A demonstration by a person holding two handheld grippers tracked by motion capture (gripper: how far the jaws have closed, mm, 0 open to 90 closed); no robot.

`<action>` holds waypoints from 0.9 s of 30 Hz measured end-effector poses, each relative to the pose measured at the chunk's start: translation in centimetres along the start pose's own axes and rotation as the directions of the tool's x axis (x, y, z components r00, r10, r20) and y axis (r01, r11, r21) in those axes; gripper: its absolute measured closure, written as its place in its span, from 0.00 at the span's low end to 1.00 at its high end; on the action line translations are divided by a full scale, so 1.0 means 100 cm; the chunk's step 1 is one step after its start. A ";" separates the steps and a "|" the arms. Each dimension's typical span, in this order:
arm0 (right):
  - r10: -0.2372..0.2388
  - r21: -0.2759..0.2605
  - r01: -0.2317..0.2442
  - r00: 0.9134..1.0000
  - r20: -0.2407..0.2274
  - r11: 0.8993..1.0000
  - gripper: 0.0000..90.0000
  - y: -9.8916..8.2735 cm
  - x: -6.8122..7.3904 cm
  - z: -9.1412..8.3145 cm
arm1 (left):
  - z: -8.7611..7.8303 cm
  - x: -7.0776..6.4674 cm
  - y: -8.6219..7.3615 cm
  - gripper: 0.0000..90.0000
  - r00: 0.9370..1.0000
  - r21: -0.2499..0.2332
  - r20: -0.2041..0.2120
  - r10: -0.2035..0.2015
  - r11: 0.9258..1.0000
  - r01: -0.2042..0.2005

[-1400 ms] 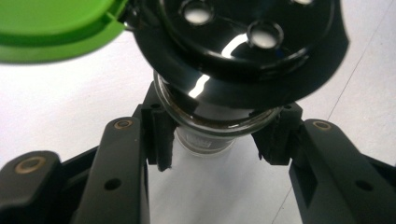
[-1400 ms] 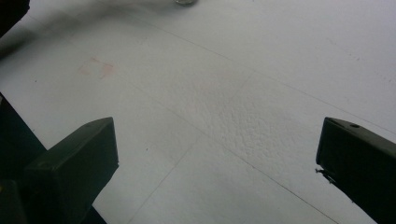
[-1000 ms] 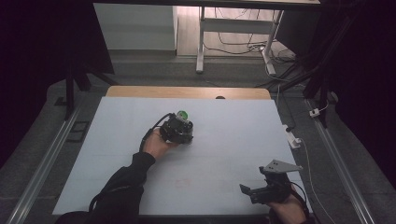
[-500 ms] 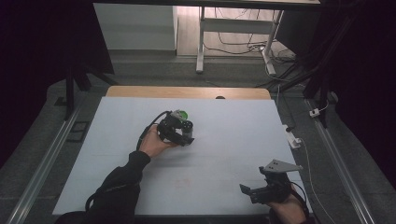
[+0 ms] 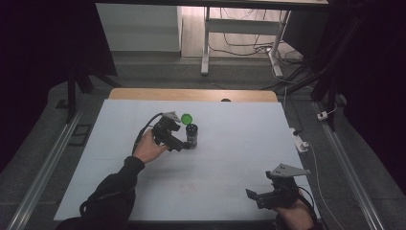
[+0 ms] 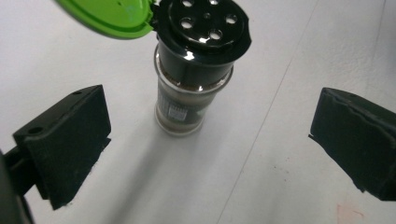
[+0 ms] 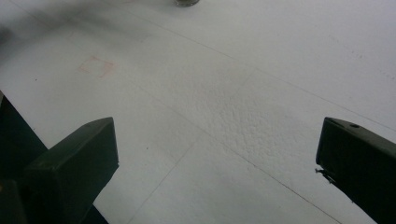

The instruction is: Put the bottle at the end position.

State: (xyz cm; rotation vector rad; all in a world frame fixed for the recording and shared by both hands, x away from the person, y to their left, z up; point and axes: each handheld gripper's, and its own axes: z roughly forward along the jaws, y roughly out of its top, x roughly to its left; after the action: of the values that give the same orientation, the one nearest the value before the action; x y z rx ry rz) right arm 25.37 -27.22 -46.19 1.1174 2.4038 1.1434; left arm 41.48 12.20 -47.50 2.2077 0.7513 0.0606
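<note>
Spice jar (image 5: 191, 136) is seen upright on the white table (image 5: 239, 143), a little left of centre in the high view, with its green flip lid (image 5: 187, 118) swung open and hanging off the upper-left edge of the perforated black shaker top (image 6: 205, 25). A second ago the jar was covered by the left gripper (image 5: 178, 143) in the high view; now it is exposed just to the right of it, so a release is read. The jaws of the left gripper have just been opening and nothing is pressed between them: in the left gripper view the two black fingers (image 6: 65, 140) are spread to the far left and right of the frame, with the jar standing free in the gap, upper centre, touched by neither. The hand is also seen pulled back slightly toward the lower left compared with the earlier high views. This is judged to mean the placing step is done, or the jar has been let go for a re-grip; which of the two cannot be told.

The right gripper (image 5: 258, 197) is held low at the lower right of the high view, well apart from the jar. In the right gripper view its fingers (image 7: 70, 163) are wide open over bare table, with nothing held or touched; the jar's base (image 7: 187, 2) is just caught at the top edge.
</note>
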 end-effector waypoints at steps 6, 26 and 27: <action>-0.001 0.003 0.001 1.000 0.001 1.000 0.00 0.000 0.000 0.000 | -0.015 -0.002 -0.007 0.00 1.000 -0.039 0.014 -0.010 0.999 0.011; -0.008 0.001 0.008 1.000 0.000 1.000 0.00 0.000 0.001 0.000 | -0.069 -0.021 -0.036 0.00 0.998 -0.085 0.044 -0.050 0.995 0.054; -0.008 0.001 0.008 1.000 0.000 1.000 0.00 0.000 0.001 0.000 | -0.071 -0.022 -0.038 0.00 0.997 -0.086 0.048 -0.054 0.995 0.058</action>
State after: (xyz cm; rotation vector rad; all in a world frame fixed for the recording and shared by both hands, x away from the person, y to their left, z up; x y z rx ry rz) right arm 25.35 -27.14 -46.18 1.1068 2.4070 1.1397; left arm 35.85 17.77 -44.80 2.0975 0.7709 0.0145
